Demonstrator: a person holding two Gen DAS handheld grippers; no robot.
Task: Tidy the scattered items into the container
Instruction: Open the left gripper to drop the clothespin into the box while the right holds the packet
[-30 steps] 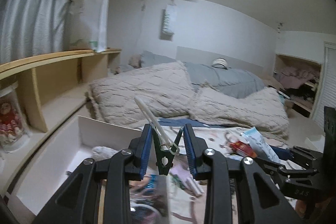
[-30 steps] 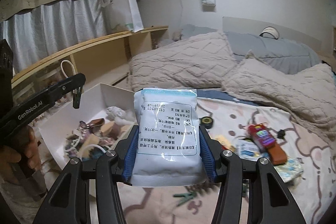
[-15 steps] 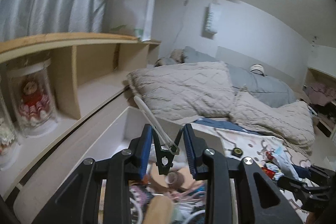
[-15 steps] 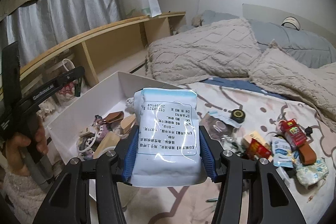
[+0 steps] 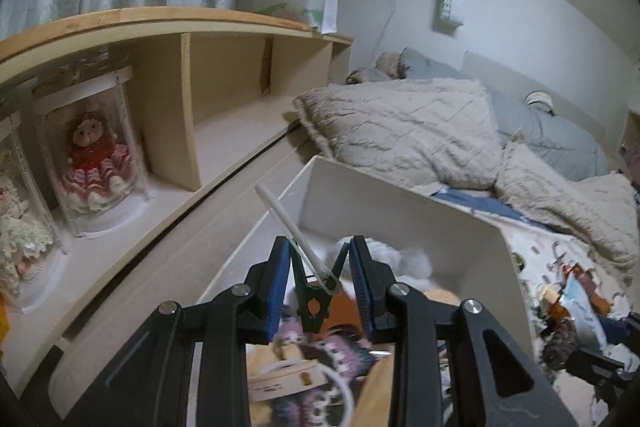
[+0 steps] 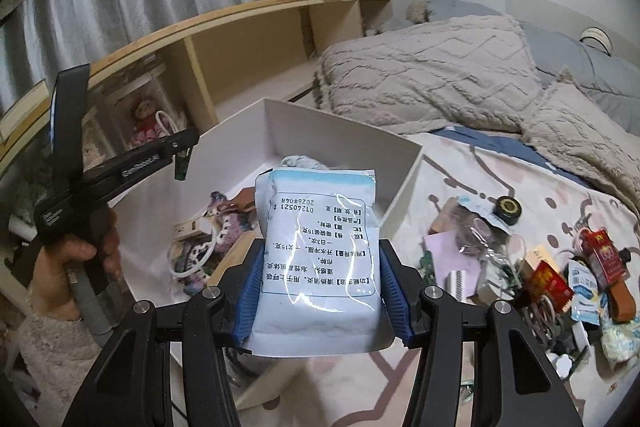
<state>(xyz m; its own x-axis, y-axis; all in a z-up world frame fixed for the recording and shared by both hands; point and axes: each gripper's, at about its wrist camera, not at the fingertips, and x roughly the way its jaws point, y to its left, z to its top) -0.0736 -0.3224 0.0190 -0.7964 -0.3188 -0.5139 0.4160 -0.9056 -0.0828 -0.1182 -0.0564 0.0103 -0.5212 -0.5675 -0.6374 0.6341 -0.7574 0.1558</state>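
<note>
In my left claw (image 5: 319,269) I pinch a dark green clip (image 5: 314,301), the blue pads closed on its two handles, and the clip in turn bites a white stick (image 5: 294,229) that slants up and to the left. My right claw (image 6: 320,289) is clamped on a pale blue packet (image 6: 320,255), printed side facing me, standing upright between the pads.

Just under and ahead of both claws sits the white box (image 6: 344,131), open-topped and already holding a knitted pouch (image 6: 230,223), a white ring (image 6: 192,257) and other bits. My left claw hangs over the box; my right is near its front corner, the packet seemingly over the rim.

I judge this the drop step: both loads have arrived, neither is released. Next, each claw should open above the box, with the right perhaps nudged a little further in first, so the packet does not slide off the wall.

Beyond, to the right, a heap of clutter (image 6: 552,279) waits on the sheet (image 6: 500,183); past it, pillows (image 6: 432,79).
</note>
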